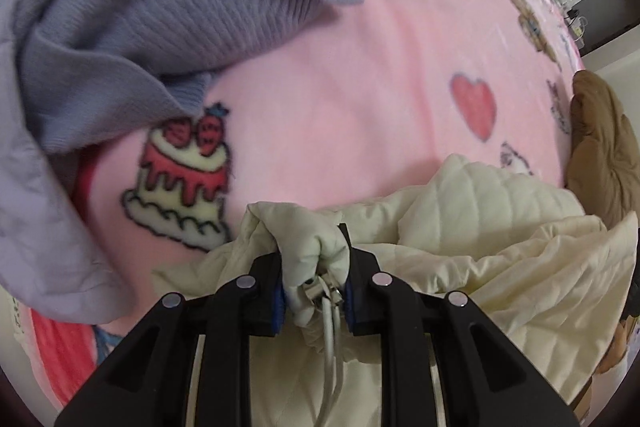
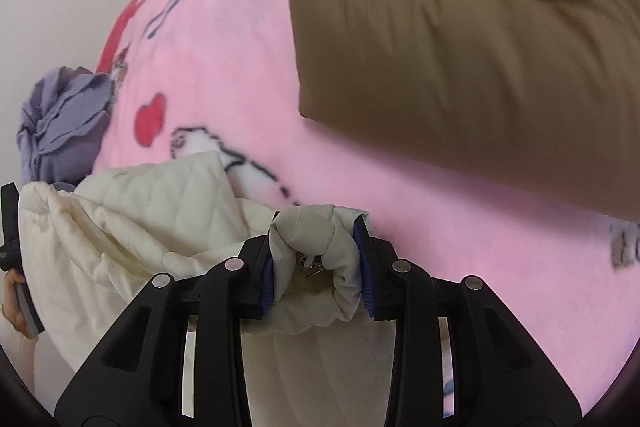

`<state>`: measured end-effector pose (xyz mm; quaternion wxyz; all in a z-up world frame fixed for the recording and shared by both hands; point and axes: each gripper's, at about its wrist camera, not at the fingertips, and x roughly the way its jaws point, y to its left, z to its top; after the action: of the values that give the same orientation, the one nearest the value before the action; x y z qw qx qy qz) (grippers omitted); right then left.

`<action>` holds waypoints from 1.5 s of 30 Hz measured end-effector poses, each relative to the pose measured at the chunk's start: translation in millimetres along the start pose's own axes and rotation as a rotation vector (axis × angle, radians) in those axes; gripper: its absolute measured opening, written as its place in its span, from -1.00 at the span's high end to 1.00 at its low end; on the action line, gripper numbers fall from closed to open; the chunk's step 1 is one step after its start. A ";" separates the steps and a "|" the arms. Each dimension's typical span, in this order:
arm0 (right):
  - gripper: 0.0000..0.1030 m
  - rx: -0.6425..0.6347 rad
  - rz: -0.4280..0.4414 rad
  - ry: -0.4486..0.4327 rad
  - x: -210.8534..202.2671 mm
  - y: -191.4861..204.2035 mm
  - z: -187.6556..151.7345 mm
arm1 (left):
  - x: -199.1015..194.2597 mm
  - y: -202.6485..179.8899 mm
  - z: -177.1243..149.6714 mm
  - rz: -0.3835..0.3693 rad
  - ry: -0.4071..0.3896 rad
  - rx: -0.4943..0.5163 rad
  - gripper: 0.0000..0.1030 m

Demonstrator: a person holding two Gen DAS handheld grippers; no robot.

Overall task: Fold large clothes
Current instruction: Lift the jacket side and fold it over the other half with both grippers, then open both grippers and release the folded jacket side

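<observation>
Cream quilted jacket [image 1: 500,251] bunched on the pink blanket [image 1: 340,87] (cartoon print). I've got left tool [image 1: 314,279] & right tool [image 2: 318,259] each clamped on its edge. Purple sweater [image 1: 132,27] near; brown coat [image 2: 460,47] too.

quilted jacket [image 1: 500,251] on blanket [image 1: 340,87], sweater [image 1: 120,27] left, puffer coat [image 2: 460,47] right
</observation>
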<state>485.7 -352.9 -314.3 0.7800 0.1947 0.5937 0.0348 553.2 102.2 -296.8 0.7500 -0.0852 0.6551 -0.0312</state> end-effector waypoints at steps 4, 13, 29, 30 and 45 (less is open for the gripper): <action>0.28 0.077 0.049 -0.024 -5.1 -6.9 -0.7 | 6.0 -0.7 1.7 0.001 0.003 -0.035 0.58; -0.59 0.178 0.129 -0.245 -87.9 -19.0 -2.4 | 5.8 1.2 1.7 -0.021 0.002 -0.054 0.58; -0.23 -1.286 -0.044 -0.405 -40.4 304.5 -109.3 | -2.1 9.9 -1.9 -0.087 -0.002 -0.048 0.54; -0.22 -1.325 -0.080 -0.369 -26.3 306.2 -109.4 | -4.3 14.3 -1.7 -0.110 0.004 -0.047 0.51; -0.39 -1.220 0.028 -0.115 22.9 296.7 -77.1 | -69.0 58.0 -6.2 -0.373 -0.057 0.059 -0.19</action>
<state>472.5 -52.6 -249.7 0.7812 -0.2775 0.4213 0.3679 533.7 169.6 -240.0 0.7518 -0.1841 0.6051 -0.1864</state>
